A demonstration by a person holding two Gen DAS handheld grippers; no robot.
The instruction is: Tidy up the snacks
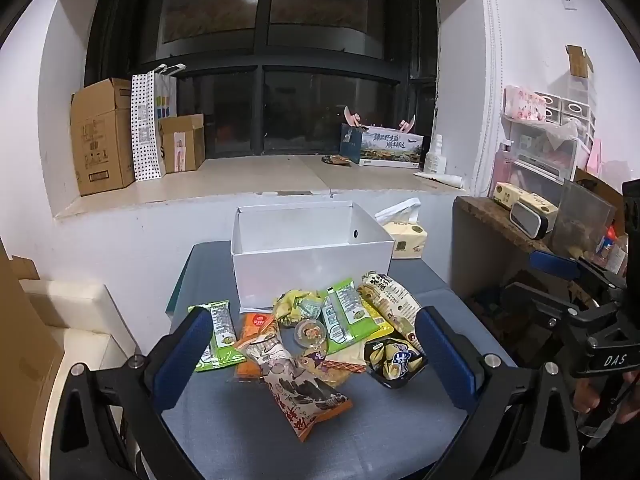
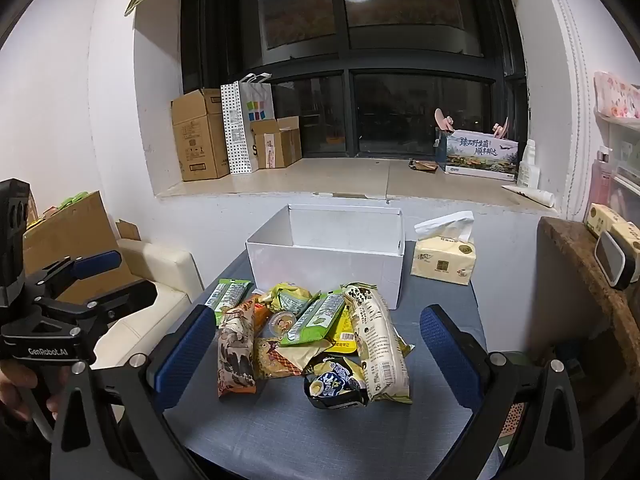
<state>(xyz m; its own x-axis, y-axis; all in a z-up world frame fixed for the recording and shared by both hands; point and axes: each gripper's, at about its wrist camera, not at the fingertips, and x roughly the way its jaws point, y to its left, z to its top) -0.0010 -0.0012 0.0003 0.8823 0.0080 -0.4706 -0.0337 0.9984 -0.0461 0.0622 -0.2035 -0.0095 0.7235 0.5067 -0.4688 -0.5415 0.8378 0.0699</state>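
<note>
Blue-padded left gripper (image 1: 312, 354) and right gripper (image 2: 318, 354) hover level above the snacks (image 2: 316, 336), both spread wide, gripping nothing; box (image 2: 324, 264) behind.

The counter (image 1: 248, 420) is bare in front of the snack pile (image 1: 316, 336), between the pile and both tongs, so there is room to come in low from the near side. Behind the pile stands the white box (image 1: 312, 268), open on top, its front wall just beside the rearmost packets; nothing overhangs its mouth. Right of the box the tissue pack (image 2: 444, 260) sits on the counter, with bare cloth between it and the pile. On the far right a wooden shelf (image 2: 580, 264) crowds the counter's edge. On the left a cream seat (image 2: 160, 276) and cardboard (image 2: 68, 232) stand close by.
</note>
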